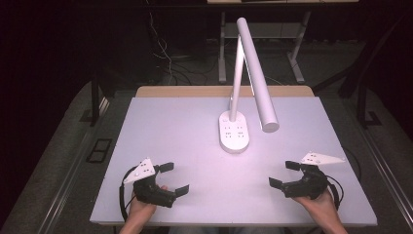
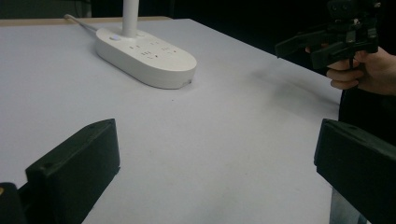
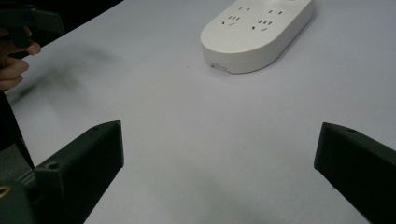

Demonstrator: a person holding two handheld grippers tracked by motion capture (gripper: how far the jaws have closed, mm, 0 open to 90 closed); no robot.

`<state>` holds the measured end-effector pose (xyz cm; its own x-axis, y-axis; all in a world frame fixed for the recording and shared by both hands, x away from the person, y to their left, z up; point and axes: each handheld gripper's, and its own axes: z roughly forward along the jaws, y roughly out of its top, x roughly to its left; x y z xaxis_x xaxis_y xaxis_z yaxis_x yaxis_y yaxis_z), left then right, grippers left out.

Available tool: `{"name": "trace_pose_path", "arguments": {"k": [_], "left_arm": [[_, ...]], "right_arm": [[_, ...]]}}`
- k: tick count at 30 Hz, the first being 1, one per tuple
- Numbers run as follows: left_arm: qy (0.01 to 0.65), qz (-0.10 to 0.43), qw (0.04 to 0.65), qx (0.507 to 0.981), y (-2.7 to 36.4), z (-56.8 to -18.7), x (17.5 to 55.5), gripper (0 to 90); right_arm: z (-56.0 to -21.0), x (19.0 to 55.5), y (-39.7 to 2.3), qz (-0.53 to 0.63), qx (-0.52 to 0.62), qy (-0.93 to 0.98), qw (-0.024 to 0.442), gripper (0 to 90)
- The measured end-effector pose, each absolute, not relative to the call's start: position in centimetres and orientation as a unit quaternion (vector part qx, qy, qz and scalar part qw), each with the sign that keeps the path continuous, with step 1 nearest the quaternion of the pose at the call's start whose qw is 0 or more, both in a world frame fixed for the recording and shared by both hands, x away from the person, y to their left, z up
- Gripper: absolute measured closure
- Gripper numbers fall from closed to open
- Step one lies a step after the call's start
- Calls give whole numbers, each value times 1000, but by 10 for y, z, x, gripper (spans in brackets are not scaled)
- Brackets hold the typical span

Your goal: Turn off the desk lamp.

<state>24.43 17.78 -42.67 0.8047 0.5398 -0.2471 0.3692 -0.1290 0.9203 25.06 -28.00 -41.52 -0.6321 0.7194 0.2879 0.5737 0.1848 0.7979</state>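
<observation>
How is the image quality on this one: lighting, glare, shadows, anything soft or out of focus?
High view: the table is bright with a faint pink cast, the surroundings nearly black, and the lamp is sharp. Left gripper view: dim and greyish, the left gripper jaws slightly soft up close, with a soft shadow under the right gripper. Right gripper view: even light, no glare, and a blurred shadow smear at left.
</observation>
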Motion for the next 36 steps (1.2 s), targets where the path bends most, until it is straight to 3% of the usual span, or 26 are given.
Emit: {"name": "trace_pose_path", "arguments": {"k": [36], "left_arm": [[303,80,580,752,180,-427,242,0]], "right_arm": [[-399,256,-285,470,426,771,59,14]]}}
